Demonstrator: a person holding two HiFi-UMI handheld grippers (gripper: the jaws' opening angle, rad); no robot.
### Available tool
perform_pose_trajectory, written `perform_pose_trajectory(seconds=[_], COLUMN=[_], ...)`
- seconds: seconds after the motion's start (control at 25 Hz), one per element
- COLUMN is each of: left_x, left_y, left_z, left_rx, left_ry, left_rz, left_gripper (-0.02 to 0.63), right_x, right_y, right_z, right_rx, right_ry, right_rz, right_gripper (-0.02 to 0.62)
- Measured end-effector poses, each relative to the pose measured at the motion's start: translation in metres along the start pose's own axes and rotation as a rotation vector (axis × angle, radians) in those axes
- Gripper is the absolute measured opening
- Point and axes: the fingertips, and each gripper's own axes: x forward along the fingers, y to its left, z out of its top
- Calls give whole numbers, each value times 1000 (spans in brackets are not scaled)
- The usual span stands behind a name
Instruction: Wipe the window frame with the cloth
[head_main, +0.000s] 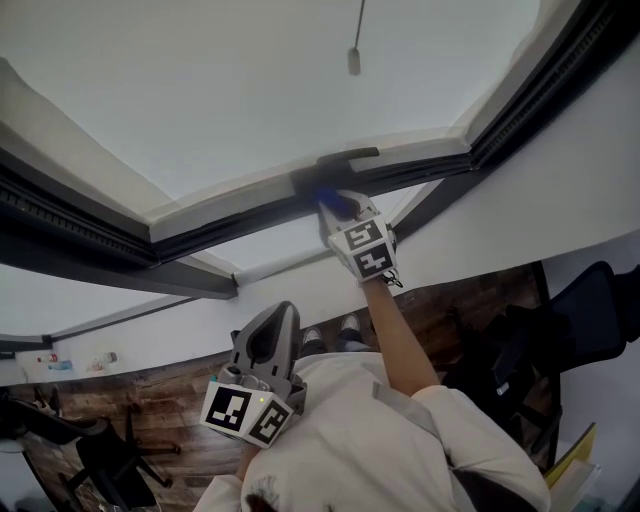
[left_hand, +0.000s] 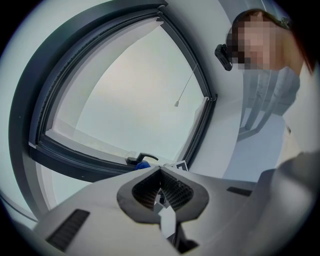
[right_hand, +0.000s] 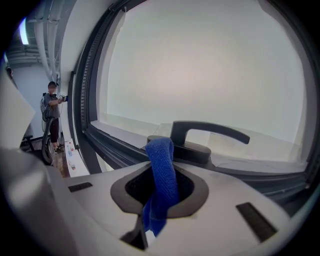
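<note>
The dark window frame (head_main: 230, 215) is filling most of the head view, and it is running around a pale pane of glass. On its lower rail a dark handle (right_hand: 207, 132) is sitting on a base plate.

The right gripper (head_main: 345, 215) is reaching up to this rail on a stretched arm. Its jaws are closed on the blue cloth (right_hand: 162, 170). The left gripper (head_main: 270, 325) is hanging low near the person's chest, well apart from the frame. Its jaws are together, and nothing is between them.

I am judging that the wiping is under way at the part of the rail beside the handle. To do it well, the right gripper should be pressing the free end of the cloth flat on the rail and sliding along it, not only touching with the tip. The hard jaws should be staying off the frame and off the handle. Around the base plate, short strokes are probably better, because the cloth could be catching on the lever.

The cloth is a narrow folded strip with a fine woven texture. Its upper end is standing out of the jaws toward the handle base, and I cannot tell for sure whether it is touching there. Its lower end is hanging loose below the jaws.
</note>
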Motion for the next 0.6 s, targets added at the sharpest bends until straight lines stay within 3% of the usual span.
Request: perform_pose_trajectory(seconds=[0.6], left_x=[-44], left_y=[19], left_z=[-4], left_rx=[-1], left_ry=[7], left_rz=[-15], left_gripper=[5], right_x=[-3], right_y=[-12], right_z=[-5], right_rx=[40], right_ry=[-34], right_rz=[-92], right_gripper=[54])
